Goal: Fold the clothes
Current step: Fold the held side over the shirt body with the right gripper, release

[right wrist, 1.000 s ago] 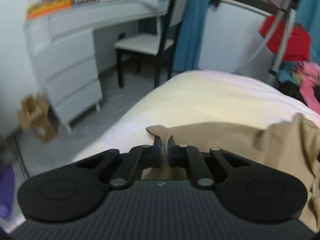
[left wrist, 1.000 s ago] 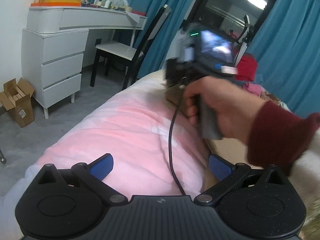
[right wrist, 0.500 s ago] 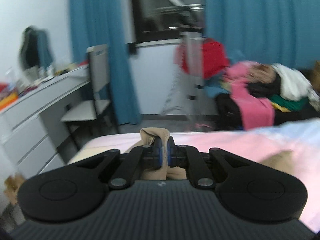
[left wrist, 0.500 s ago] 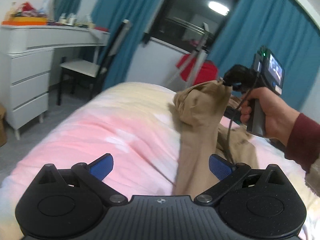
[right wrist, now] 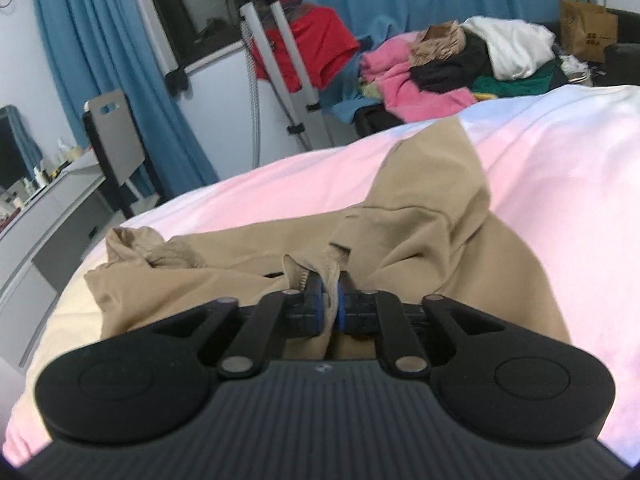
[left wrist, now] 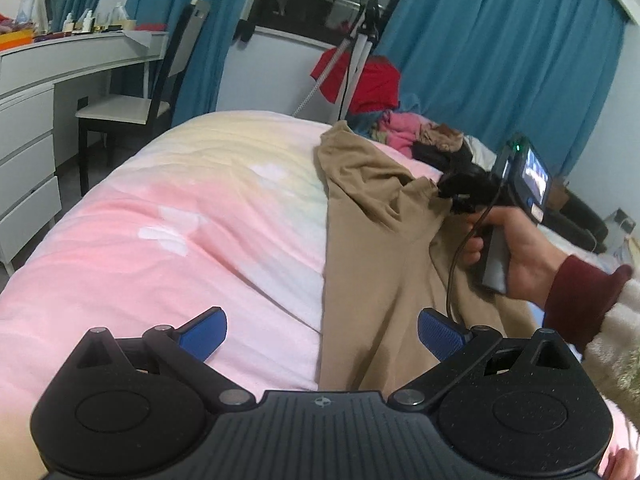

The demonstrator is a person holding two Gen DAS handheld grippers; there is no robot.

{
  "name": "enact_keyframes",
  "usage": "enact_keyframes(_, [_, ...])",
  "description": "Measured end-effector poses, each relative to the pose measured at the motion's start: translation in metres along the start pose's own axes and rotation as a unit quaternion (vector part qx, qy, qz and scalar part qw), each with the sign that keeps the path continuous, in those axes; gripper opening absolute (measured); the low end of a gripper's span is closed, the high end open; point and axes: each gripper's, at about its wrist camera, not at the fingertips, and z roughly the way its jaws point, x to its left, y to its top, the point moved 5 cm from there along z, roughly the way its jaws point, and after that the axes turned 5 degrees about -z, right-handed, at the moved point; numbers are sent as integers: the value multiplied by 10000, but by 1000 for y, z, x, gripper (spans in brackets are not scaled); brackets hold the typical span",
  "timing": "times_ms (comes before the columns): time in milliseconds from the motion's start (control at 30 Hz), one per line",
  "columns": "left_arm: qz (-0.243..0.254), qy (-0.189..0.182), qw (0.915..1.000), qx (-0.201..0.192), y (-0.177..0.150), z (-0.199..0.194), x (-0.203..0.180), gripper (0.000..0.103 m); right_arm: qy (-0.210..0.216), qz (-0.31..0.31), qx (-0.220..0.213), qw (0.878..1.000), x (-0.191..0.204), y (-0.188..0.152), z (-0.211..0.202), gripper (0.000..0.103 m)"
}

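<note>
tan cotton garment (left wrist: 376, 248) lies lengthwise down a bed covered with a pink and pale yellow quilt (left wrist: 168, 216), rumpled, with one end bunched near the far edge. right gripper (right wrist: 329, 308), black with blue pads, has its jaws narrow and just easing apart, a fold of the tan fabric's hem still pinched between the pads and lifted slightly off the quilt. left gripper (left wrist: 322, 330) hovers low over the near end of the bed, jaws spread wide, nothing between them, its right pad over the garment's near part. right hand (left wrist: 516, 252) with a dark red cuff grips the handle. behind the bed: pile of mixed clothes (right wrist: 460, 60), grey metal tripod (right wrist: 280, 64), teal curtains (left wrist: 492, 60), black chair with white seat (left wrist: 132, 108), white drawer desk (left wrist: 28, 92).
</note>
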Motion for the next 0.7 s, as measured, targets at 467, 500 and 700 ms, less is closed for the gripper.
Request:
enact_keyframes(467, [527,-14,9986,-96,-3,-13,-31,102,578,-766,-583,9937,52,10,-177,103])
enact_keyframes(500, [510,-17,9986,-101,-3,-16,-31,102,598,-799,-506,9937,52,2,-192,103])
enact_keyframes(700, [499,-165,9986,47,-10,-36,-35,102,709,-752,-67,9946,40,-65,-280,103])
